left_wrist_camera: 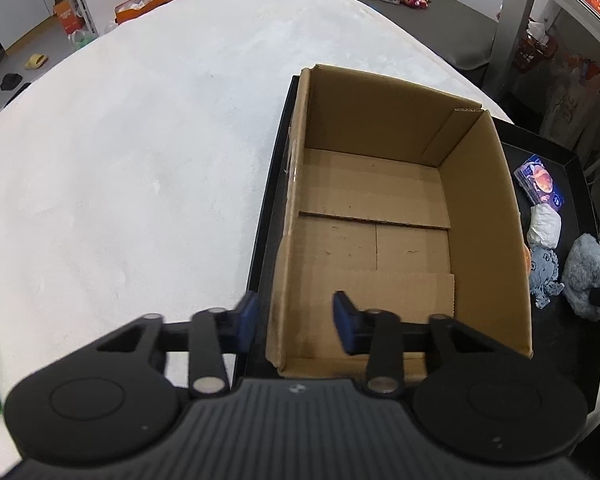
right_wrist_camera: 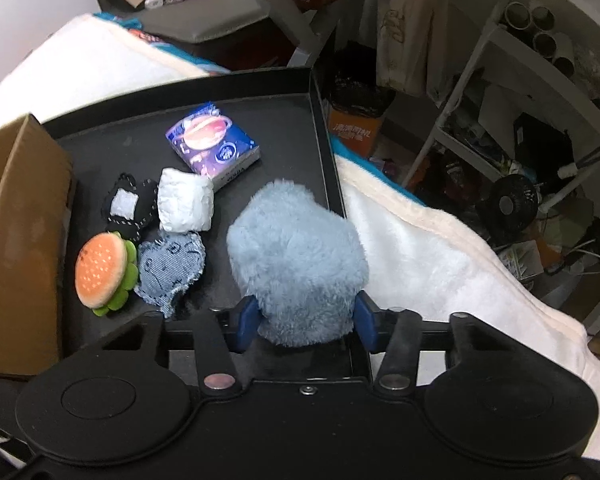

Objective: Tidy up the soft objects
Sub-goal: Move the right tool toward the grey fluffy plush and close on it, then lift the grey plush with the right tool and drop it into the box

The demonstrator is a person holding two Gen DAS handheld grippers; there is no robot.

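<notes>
The right gripper (right_wrist_camera: pixel 306 320) is clamping the fluffy blue plush (right_wrist_camera: pixel 296 256) between its blue pads (right_wrist_camera: pixel 247 318) — the fur is bulging past both of them. The plush is sitting at about 6 o'clock on the black tray (right_wrist_camera: pixel 320 92), near the tray's right wall. At 9 o'clock from it, a denim patch toy (right_wrist_camera: pixel 172 268) is lying just beside a burger plush (right_wrist_camera: pixel 100 270), which is resting against the cardboard box (right_wrist_camera: pixel 24 240). A white wrapped pad (right_wrist_camera: pixel 186 202) is lying at 11 o'clock from the plush, with a black felt piece (right_wrist_camera: pixel 130 206) to its left and a purple tissue pack (right_wrist_camera: pixel 214 144) at its 12 o'clock.

The left gripper (left_wrist_camera: pixel 296 322) is hovering with its jaws spread, holding nothing — one pad (left_wrist_camera: pixel 247 320) is sitting outside the box's (left_wrist_camera: pixel 484 208) left wall, the other inside over its bare floor. The box is standing on the tray (left_wrist_camera: pixel 266 216), which is lying on a white blanket (left_wrist_camera: pixel 140 160).
</notes>
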